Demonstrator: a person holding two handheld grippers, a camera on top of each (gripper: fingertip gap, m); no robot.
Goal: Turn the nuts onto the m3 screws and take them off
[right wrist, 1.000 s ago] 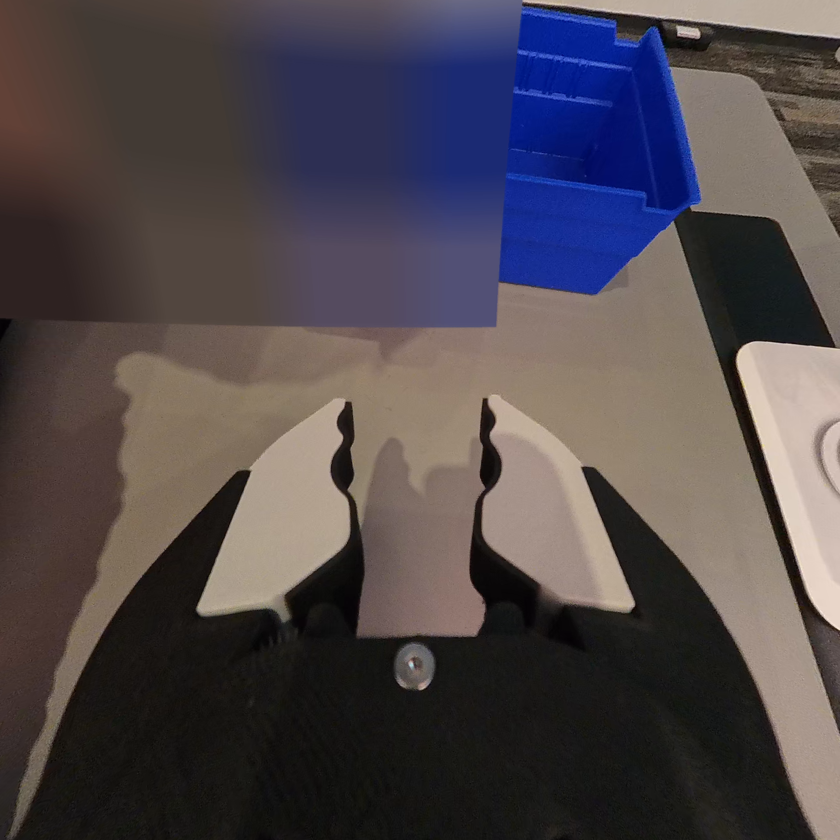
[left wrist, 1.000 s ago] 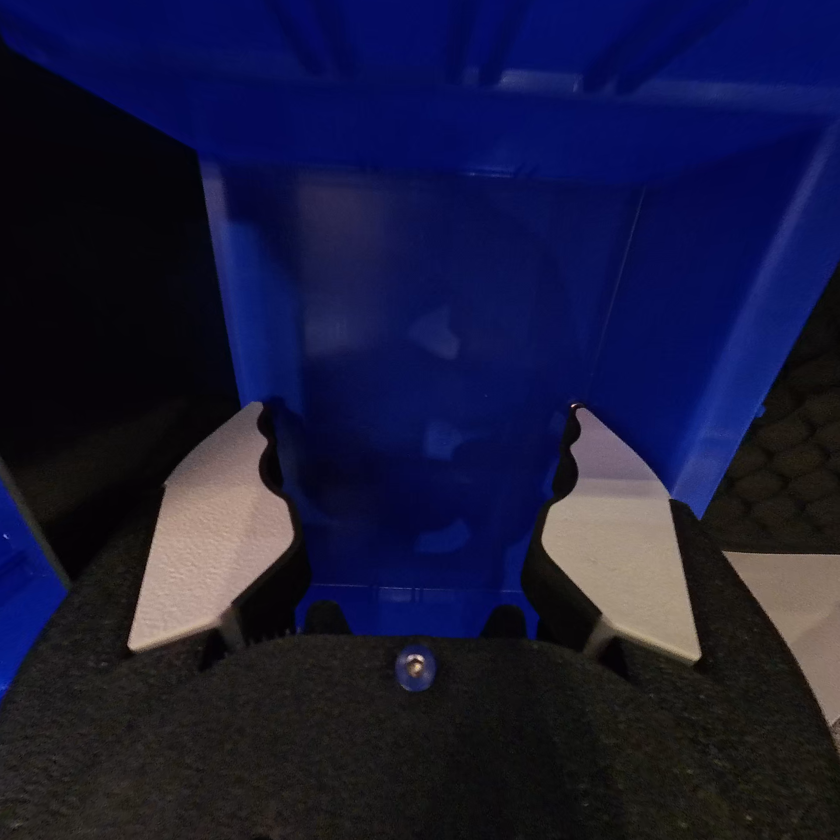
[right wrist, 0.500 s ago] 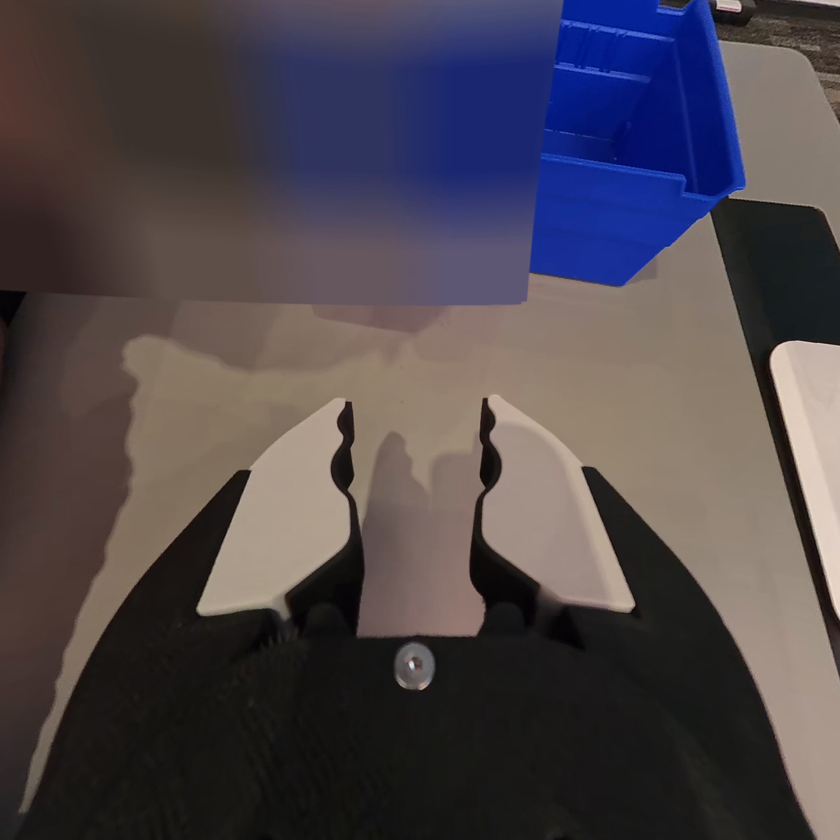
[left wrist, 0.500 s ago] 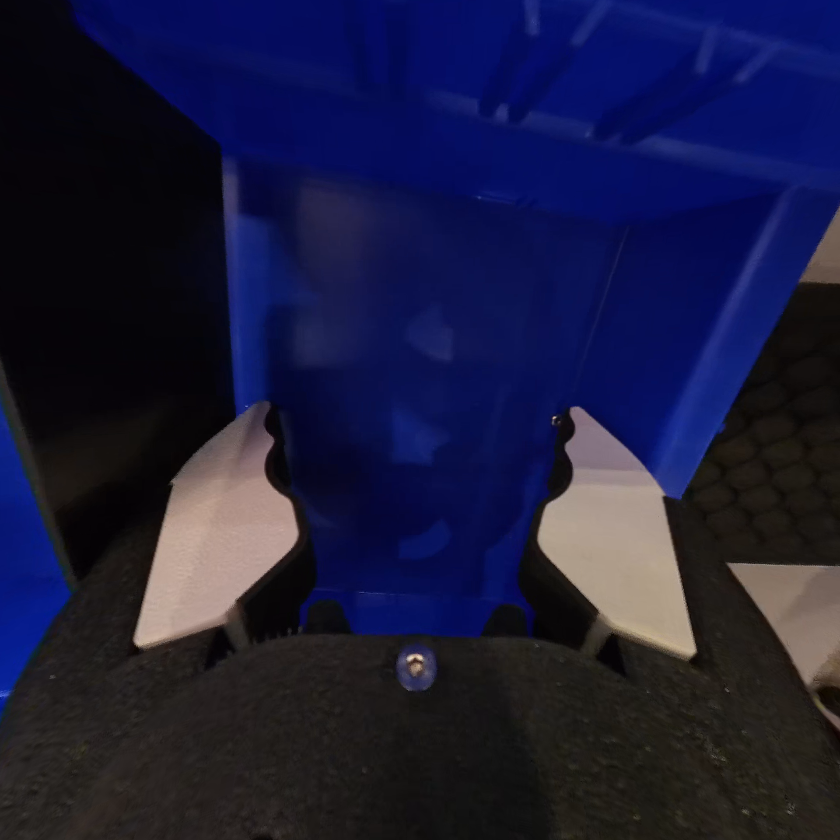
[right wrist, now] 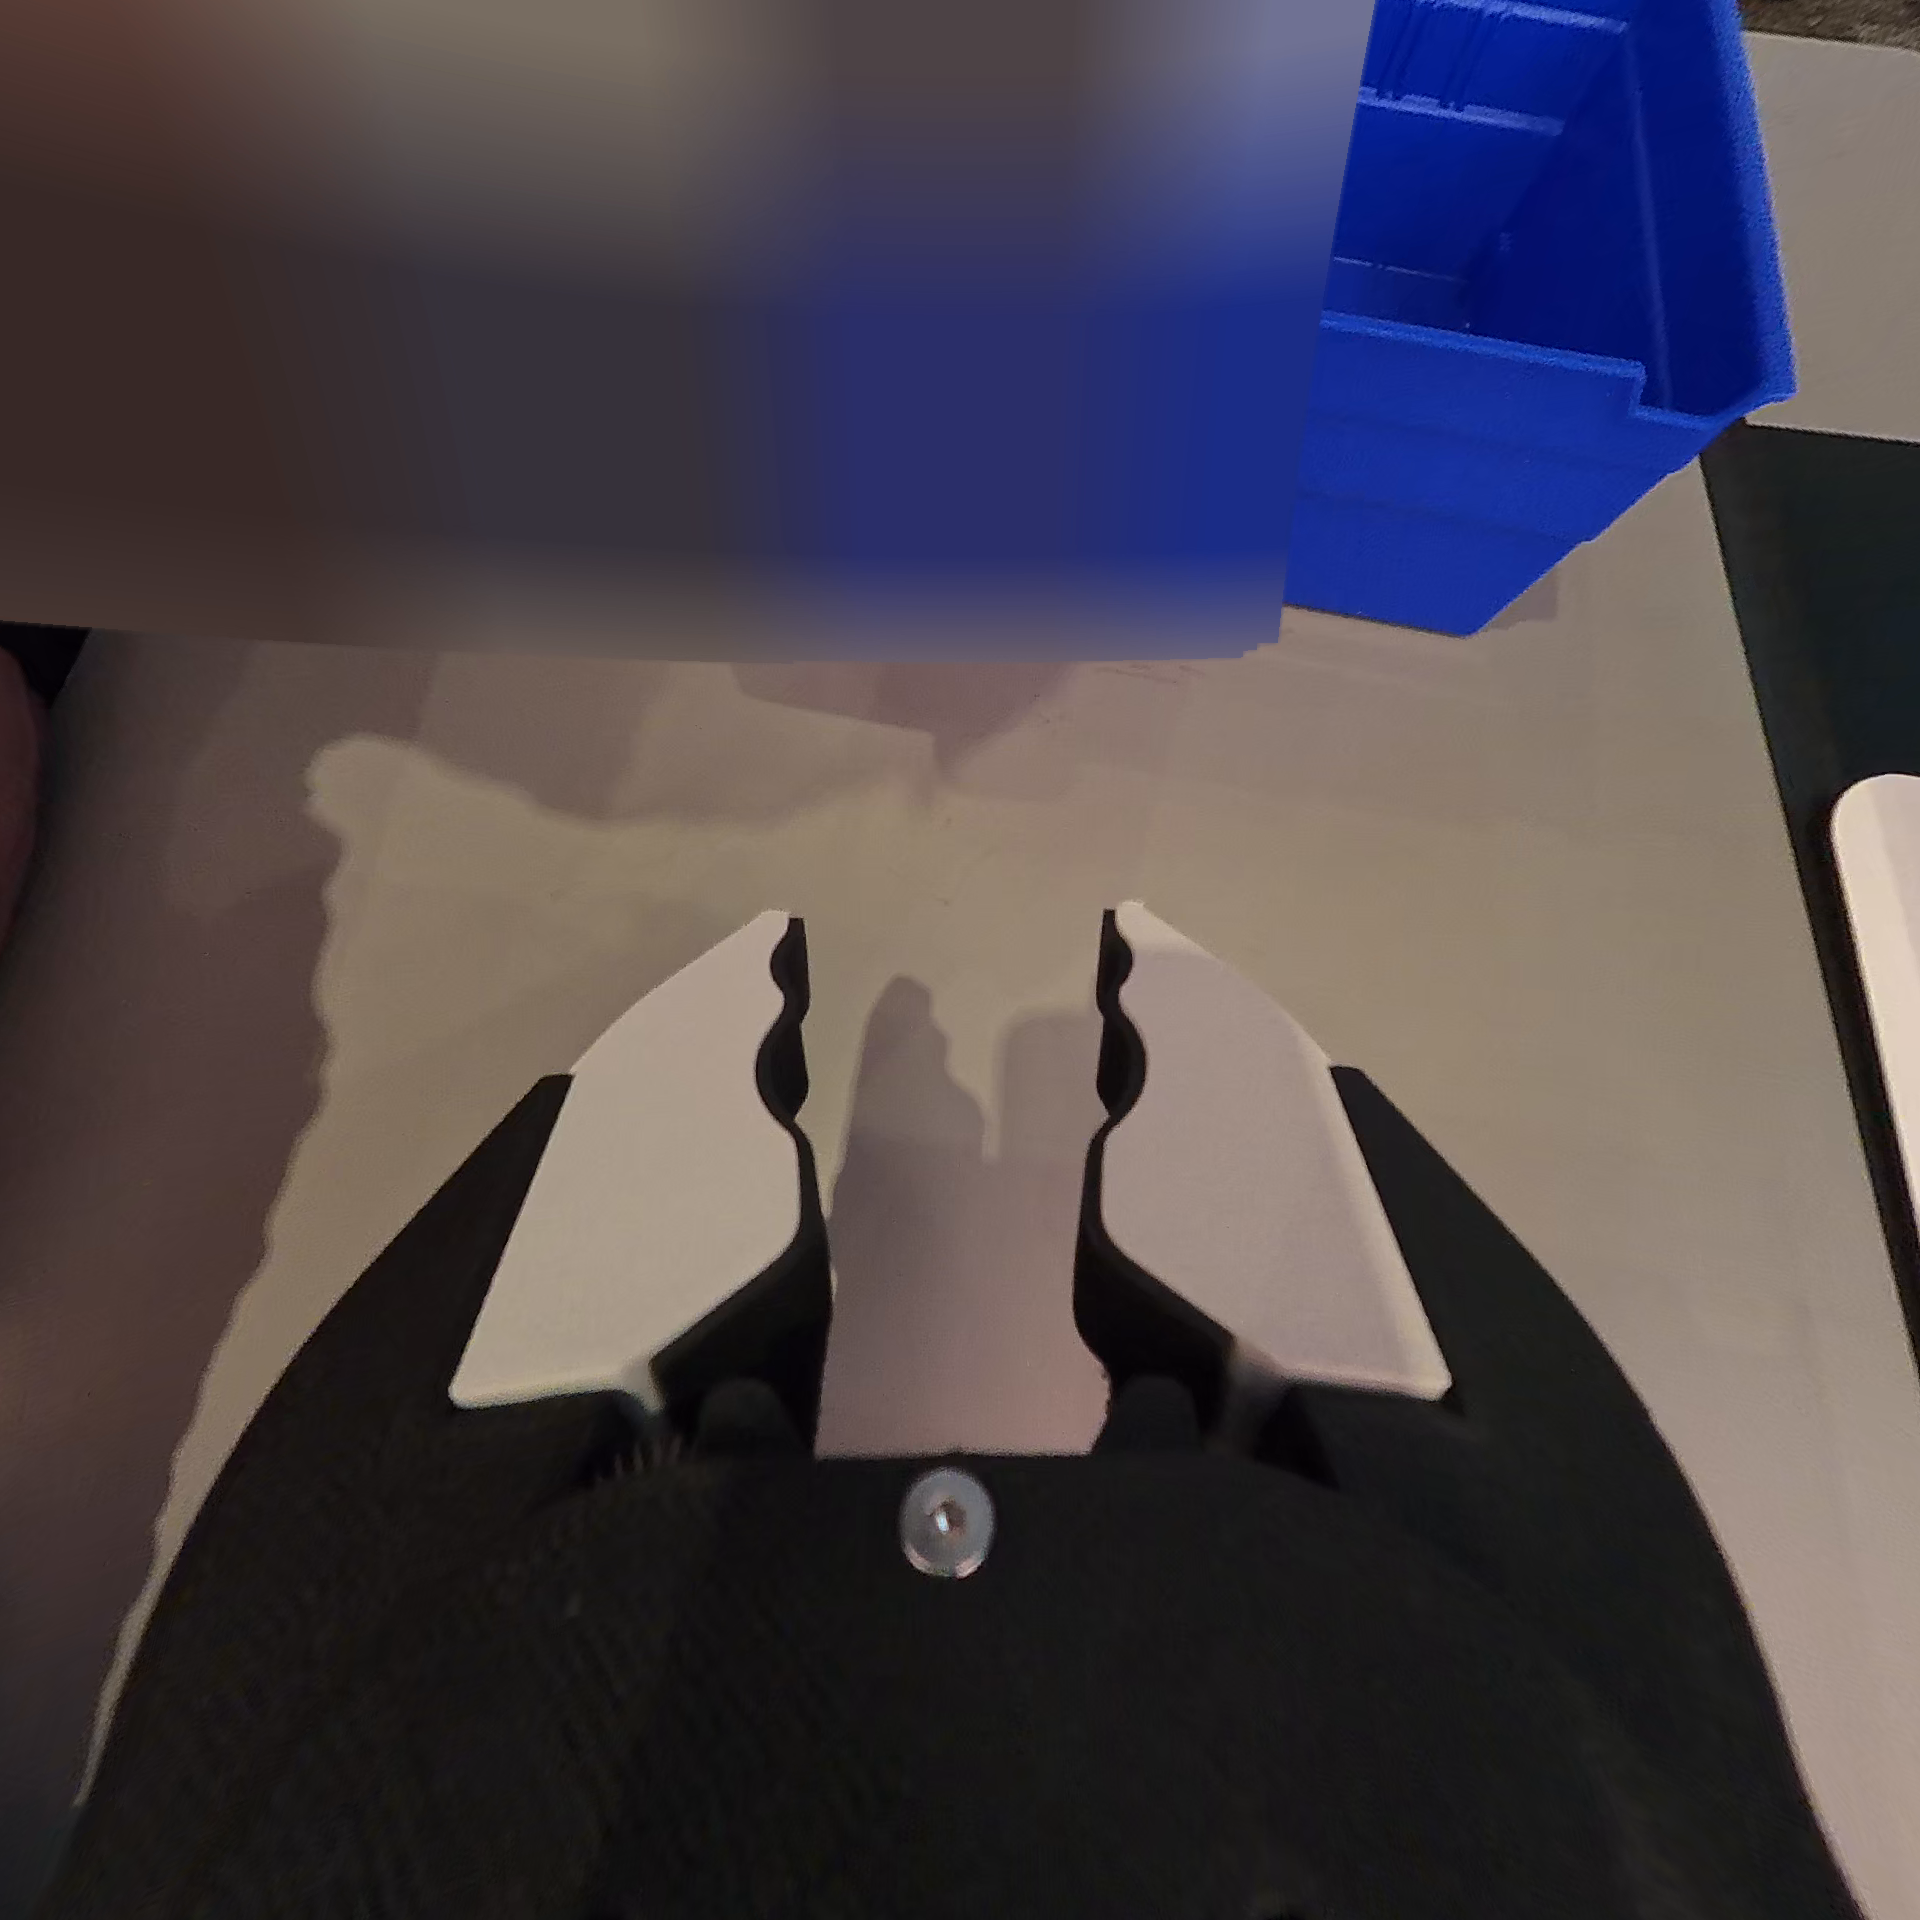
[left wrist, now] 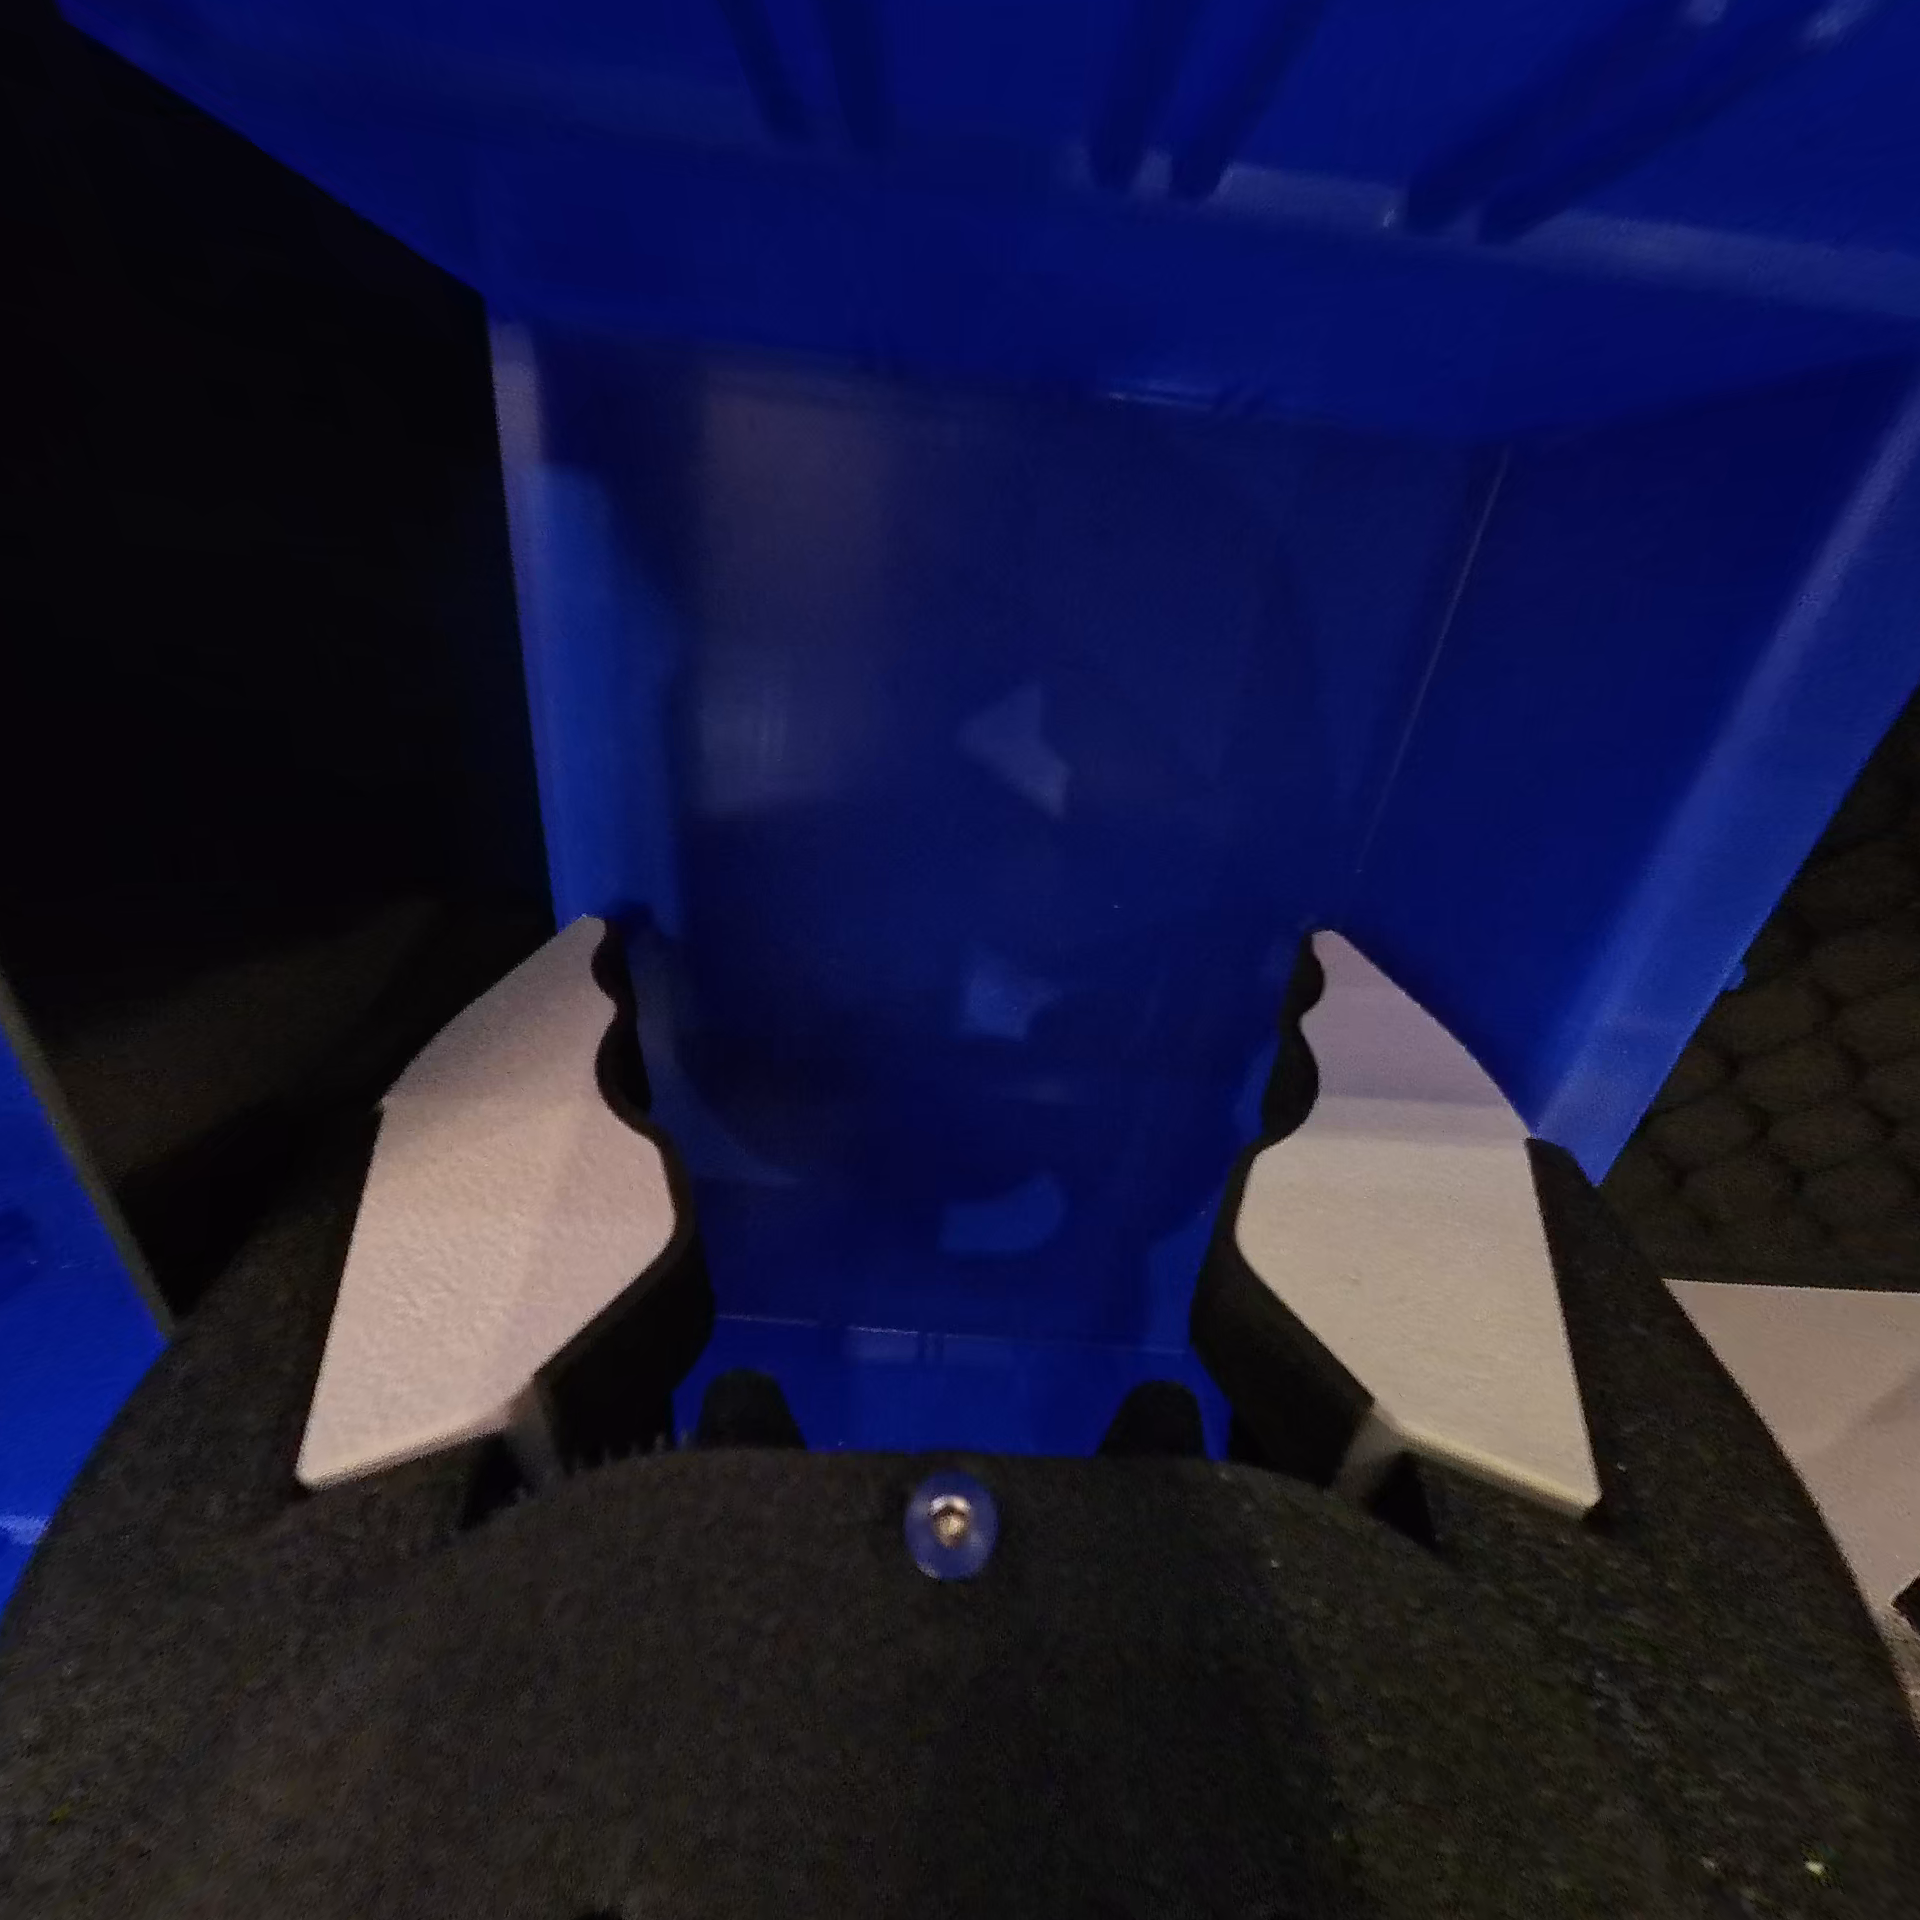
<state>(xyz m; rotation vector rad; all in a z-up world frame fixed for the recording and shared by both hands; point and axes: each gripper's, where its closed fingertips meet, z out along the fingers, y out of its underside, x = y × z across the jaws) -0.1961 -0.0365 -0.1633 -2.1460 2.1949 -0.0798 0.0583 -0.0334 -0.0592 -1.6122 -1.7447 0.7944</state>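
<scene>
Left wrist view: your left gripper (left wrist: 956, 935) points straight into a blue plastic bin (left wrist: 1039, 644), its white fingers (left wrist: 488, 1205) spread wide with nothing between them.
Bin interior: smooth, glossy blue floor and walls, dim and shadowed; you see only faint pale reflections on it.
Nuts and screws: you cannot make out any in either view; if they lie in the bin, the dark and the blur hide them.
Left of the bin: a dark, unlit gap, then the edge of a second blue bin (left wrist: 42, 1299) at the frame's left border.
Right of the bin: a black mat with a hexagon pattern (left wrist: 1829, 1060), and below it a pale flat sheet (left wrist: 1808, 1351).
Right wrist view: your right gripper (right wrist: 951, 925) hovers over a bare grey tabletop (right wrist: 1351, 852), its fingers moderately apart and holding nothing.
Far corner: a blue bin with inner dividers (right wrist: 1538, 343) stands on the table, well apart from the fingertips.
Right edge: a black mat (right wrist: 1808, 623) carries a white tray (right wrist: 1881, 935), mostly cut off.
Writing: no brand, label or text can be read in either view.
</scene>
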